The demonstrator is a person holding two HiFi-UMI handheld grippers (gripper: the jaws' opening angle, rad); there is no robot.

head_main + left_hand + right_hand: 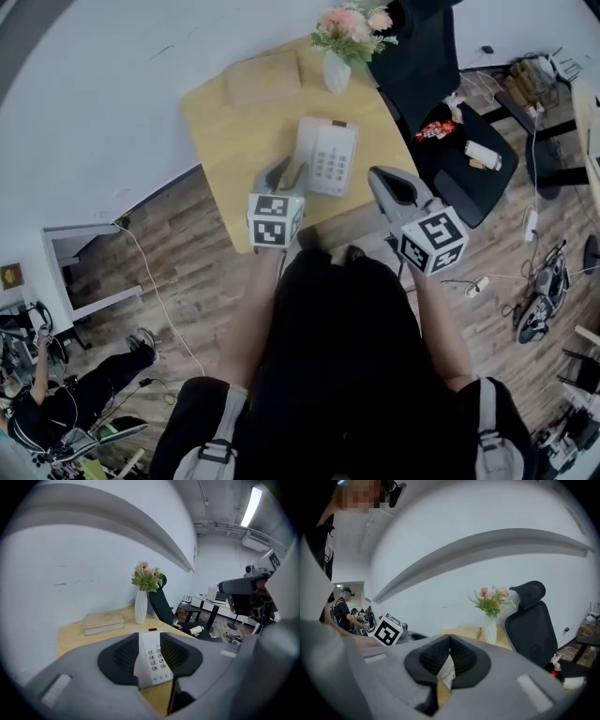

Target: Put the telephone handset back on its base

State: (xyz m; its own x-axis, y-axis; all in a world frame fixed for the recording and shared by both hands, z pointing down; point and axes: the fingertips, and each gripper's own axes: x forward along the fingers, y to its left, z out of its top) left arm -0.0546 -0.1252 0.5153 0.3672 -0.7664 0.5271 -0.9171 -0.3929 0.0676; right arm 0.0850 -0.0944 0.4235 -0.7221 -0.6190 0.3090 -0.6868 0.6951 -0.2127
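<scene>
A white telephone (pixel 328 155) lies on the yellow table (pixel 220 141), keypad to the right and the handset (pixel 307 148) lying along its left side on the base. My left gripper (pixel 286 174) hovers just in front of the phone's near left end. In the left gripper view the left gripper (pixel 150 657) is open, and the telephone (pixel 152 660) shows through the gap, beyond the pads and untouched. My right gripper (pixel 382 180) hangs off the table's near right edge. In its own view the right gripper (pixel 450 641) has its pads meeting at the tips, with nothing in them.
A tan book (pixel 262 78) and a white vase of flowers (pixel 337 67) stand at the table's far side. A black office chair (pixel 450 141) to the right carries a snack packet (pixel 436 129) and a white bottle (pixel 483 155). Cables litter the floor at right. Another person (pixel 56 394) sits at bottom left.
</scene>
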